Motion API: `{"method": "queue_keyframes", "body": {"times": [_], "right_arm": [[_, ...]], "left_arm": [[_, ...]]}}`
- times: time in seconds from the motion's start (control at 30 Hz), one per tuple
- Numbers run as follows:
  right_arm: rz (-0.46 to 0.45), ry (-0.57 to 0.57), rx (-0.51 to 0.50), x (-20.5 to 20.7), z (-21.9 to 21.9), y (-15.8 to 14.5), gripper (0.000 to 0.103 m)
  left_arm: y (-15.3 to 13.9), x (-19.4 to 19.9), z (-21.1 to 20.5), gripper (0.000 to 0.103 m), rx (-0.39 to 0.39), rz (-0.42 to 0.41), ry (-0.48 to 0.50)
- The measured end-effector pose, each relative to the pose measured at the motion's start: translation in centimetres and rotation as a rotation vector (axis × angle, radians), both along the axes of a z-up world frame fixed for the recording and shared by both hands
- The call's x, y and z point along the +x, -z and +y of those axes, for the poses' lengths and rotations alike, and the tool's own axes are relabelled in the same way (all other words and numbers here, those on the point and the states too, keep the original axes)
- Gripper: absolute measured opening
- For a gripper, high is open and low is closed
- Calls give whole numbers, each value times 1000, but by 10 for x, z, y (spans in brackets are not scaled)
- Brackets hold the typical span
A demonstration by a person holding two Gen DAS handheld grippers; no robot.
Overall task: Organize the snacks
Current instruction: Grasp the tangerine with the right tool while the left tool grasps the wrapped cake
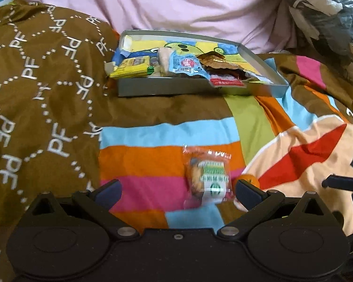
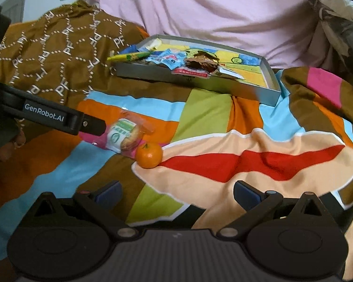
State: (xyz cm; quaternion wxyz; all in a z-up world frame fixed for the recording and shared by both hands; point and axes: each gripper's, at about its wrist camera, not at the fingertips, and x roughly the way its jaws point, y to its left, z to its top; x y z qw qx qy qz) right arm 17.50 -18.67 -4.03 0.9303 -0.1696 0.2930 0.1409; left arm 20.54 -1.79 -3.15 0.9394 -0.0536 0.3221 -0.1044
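Note:
A clear-wrapped snack packet with a green and white label [image 1: 208, 178] lies on the striped bedspread, between the open fingers of my left gripper [image 1: 177, 191], nearer its right finger. It also shows in the right wrist view [image 2: 124, 136], with the left gripper's finger [image 2: 91, 124] touching or just short of it. A small orange [image 2: 149, 155] sits beside the packet, and peeks out by the right finger in the left wrist view [image 1: 249, 179]. A grey shallow box [image 1: 167, 88] holding several snack packets lies further back. My right gripper [image 2: 176, 193] is open and empty, short of the orange.
A brown patterned cloth [image 1: 35, 94] is bunched on the left. A pink sheet [image 1: 176, 4] lies behind the box [image 2: 268, 94]. A dark plastic bag [image 2: 336, 11] is at the far right. The bedspread [image 2: 247, 159] is wrinkled and uneven.

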Motion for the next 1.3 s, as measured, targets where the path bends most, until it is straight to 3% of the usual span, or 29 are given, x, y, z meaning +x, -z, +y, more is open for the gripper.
{"method": "queue_keyframes", "body": {"times": [0.27, 0.53, 0.87, 1.0, 1.3], "right_arm": [[-20, -47, -86, 23, 17, 8, 99], [-5, -110, -150, 39, 40, 17, 84], [58, -137, -52, 59, 42, 26, 62], [65, -140, -25, 59, 40, 26, 43], [79, -67, 80, 47, 21, 21, 41]], "left_arm": [[10, 22, -3, 102, -61, 10, 38], [14, 24, -4, 102, -69, 14, 67], [18, 28, -1, 102, -94, 28, 75], [19, 29, 0, 102, -102, 27, 79], [20, 29, 1, 102, -110, 25, 96]]}}
